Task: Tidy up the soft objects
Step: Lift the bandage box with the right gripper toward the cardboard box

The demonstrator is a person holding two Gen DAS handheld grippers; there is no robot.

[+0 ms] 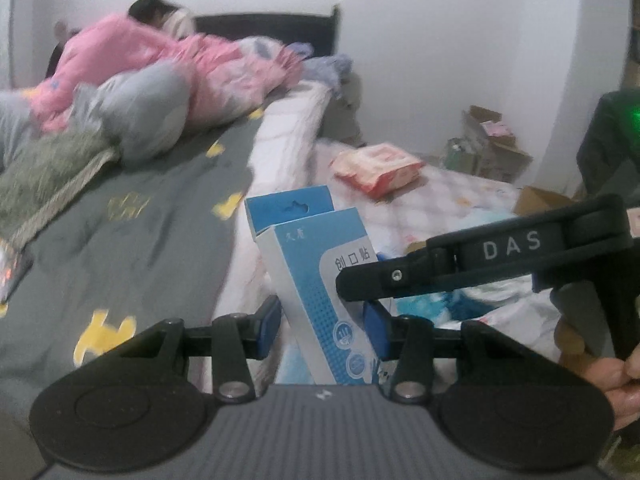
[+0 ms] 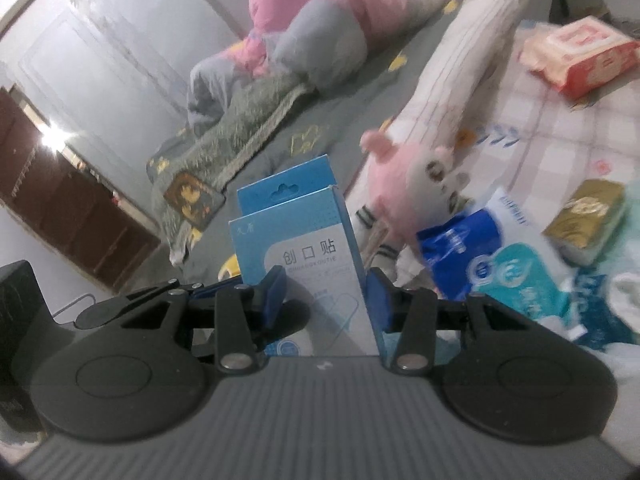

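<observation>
A blue and white bandage box [image 1: 320,292] stands upright between both pairs of blue pads. My left gripper [image 1: 325,328] is shut on its lower part. My right gripper [image 2: 326,300] is shut on the same box [image 2: 312,264]; its black finger marked DAS [image 1: 480,260] crosses the box from the right in the left wrist view. A pink plush toy [image 2: 400,184], a red wipes pack [image 2: 580,56], blue tissue packs [image 2: 480,252] and a gold tissue pack [image 2: 588,216] lie on the checked sheet beyond.
A bed with a grey patterned cover [image 1: 140,220] fills the left, with a person in pink [image 1: 160,60] and grey bedding [image 1: 148,112] on it. A lower mattress with a checked sheet [image 1: 460,188] lies right. Cardboard boxes [image 1: 492,140] stand by the far wall.
</observation>
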